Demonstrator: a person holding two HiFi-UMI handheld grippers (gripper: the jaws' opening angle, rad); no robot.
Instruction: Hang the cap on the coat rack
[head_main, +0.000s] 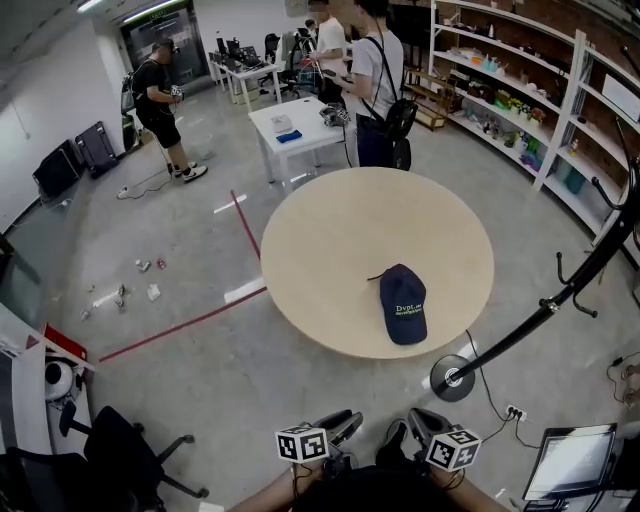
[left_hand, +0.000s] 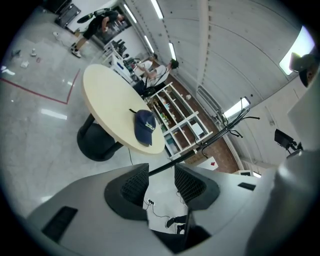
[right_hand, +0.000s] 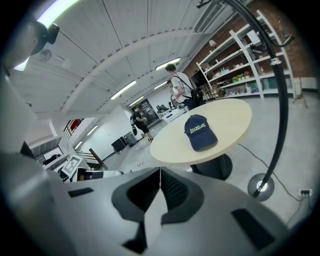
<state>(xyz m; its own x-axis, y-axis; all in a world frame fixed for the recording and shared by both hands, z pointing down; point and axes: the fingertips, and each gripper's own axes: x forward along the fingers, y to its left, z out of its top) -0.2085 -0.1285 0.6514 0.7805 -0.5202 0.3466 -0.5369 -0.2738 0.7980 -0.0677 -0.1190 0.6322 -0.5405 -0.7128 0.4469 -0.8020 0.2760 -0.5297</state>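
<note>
A navy cap (head_main: 403, 303) with pale lettering lies crown up on the near right part of a round beige table (head_main: 340, 240). The black coat rack (head_main: 560, 295) stands to the table's right on a round base (head_main: 452, 378), with its hooks up high. Both grippers are low at the bottom of the head view, well short of the table. My left gripper (head_main: 343, 426) is open and holds nothing; the cap (left_hand: 145, 126) is far ahead of its jaws (left_hand: 161, 172). My right gripper (head_main: 424, 421) is shut and holds nothing (right_hand: 160, 175); the cap (right_hand: 200, 132) and the rack pole (right_hand: 281, 100) lie beyond it.
Shelving (head_main: 520, 90) runs along the right wall. People stand by a white table (head_main: 300, 130) behind the round one. A black office chair (head_main: 120, 455) is at the near left, and a screen (head_main: 570, 462) at the near right. A cable and a socket strip (head_main: 515, 411) lie by the rack's base.
</note>
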